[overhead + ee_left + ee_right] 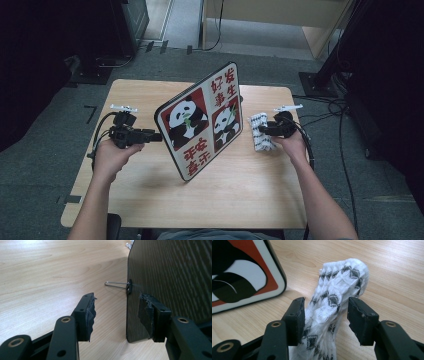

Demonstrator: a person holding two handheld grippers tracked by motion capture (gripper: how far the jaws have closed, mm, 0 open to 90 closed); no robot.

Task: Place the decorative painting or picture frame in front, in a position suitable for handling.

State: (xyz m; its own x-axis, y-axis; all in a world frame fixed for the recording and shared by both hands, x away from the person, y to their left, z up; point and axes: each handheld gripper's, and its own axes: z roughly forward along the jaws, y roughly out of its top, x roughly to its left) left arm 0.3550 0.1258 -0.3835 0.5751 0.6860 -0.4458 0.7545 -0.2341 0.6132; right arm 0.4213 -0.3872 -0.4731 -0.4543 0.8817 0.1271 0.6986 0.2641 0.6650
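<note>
White patterned knit cloth [337, 302] lies on the wooden table [250, 190], between the spread, not yet pinching right gripper [325, 308]. The left gripper [116, 308] gapes around the upright panda board's [200, 120] edge; wiping seems unstarted.

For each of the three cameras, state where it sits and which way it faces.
High view: above the person's side, looking forward and down at the table; forearms, hands, left gripper and right gripper show.
Left gripper view: on the left gripper, facing the panda board's dark back; open jaws show.
Right gripper view: on the right gripper, jaws around the patterned cloth.
Shared: the board in all three.
</note>
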